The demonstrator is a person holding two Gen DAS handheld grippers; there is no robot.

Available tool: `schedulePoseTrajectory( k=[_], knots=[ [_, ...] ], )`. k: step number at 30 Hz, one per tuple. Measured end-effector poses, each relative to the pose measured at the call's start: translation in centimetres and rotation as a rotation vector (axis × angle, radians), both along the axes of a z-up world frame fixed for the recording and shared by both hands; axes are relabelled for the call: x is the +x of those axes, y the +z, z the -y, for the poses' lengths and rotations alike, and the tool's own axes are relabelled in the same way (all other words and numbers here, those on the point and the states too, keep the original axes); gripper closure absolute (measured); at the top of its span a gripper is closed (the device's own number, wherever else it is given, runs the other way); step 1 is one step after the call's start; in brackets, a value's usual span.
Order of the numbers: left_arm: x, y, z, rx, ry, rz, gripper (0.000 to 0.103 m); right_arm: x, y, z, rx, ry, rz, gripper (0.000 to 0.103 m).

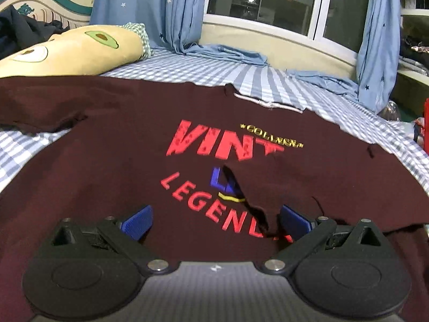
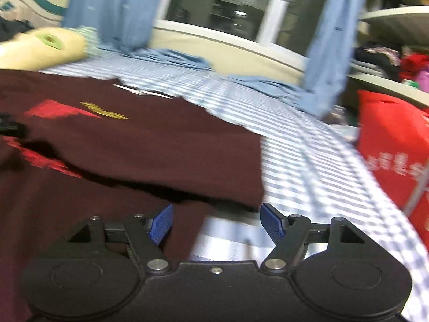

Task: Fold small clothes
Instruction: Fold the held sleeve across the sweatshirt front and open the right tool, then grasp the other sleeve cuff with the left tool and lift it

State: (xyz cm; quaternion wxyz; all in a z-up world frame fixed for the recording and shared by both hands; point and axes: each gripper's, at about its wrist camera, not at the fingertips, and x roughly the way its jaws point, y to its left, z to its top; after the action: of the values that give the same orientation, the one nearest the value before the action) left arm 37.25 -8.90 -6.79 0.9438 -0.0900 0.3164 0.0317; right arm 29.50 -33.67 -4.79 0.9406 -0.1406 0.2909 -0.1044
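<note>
Left wrist view: one dark maroon T-shirt (image 1: 107,161) lies spread on a bed (image 1: 268,80) covered in a blue-and-white checked sheet. Its smooth knit fabric carries red block lettering, a small gold line of text and a blue and yellow mark; one side is folded in over the print, hiding part of the letters. The left gripper (image 1: 214,221) hangs just over the shirt, its two blue ribbed fingers (image 1: 138,224) spread wide with nothing pinched between them. One soft, long yellow pillow (image 1: 72,51) with avocado patches lies at the head of the bed, and pale blue star-print curtains (image 1: 185,13) hang at the window.

In the blurred right wrist view, the right gripper (image 2: 216,224) sits over the folded shirt's edge, fingers apart and gripping nothing. One red bag (image 2: 394,147) with white lettering stands beside the bed; its contents cannot be seen.
</note>
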Motion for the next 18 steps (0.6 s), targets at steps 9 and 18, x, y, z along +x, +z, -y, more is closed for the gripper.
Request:
schedulePoseTrajectory(
  k=[9,18],
  knots=[
    [-0.1,-0.1,0.0,0.008,0.001,-0.001,0.001,4.5,-2.1,1.4,-0.094,-0.077,0.001,0.067],
    [0.0,-0.1,0.1,0.013,-0.005,-0.006,0.000,4.6,-2.0,3.9,0.091,-0.145,0.005,0.097]
  ],
)
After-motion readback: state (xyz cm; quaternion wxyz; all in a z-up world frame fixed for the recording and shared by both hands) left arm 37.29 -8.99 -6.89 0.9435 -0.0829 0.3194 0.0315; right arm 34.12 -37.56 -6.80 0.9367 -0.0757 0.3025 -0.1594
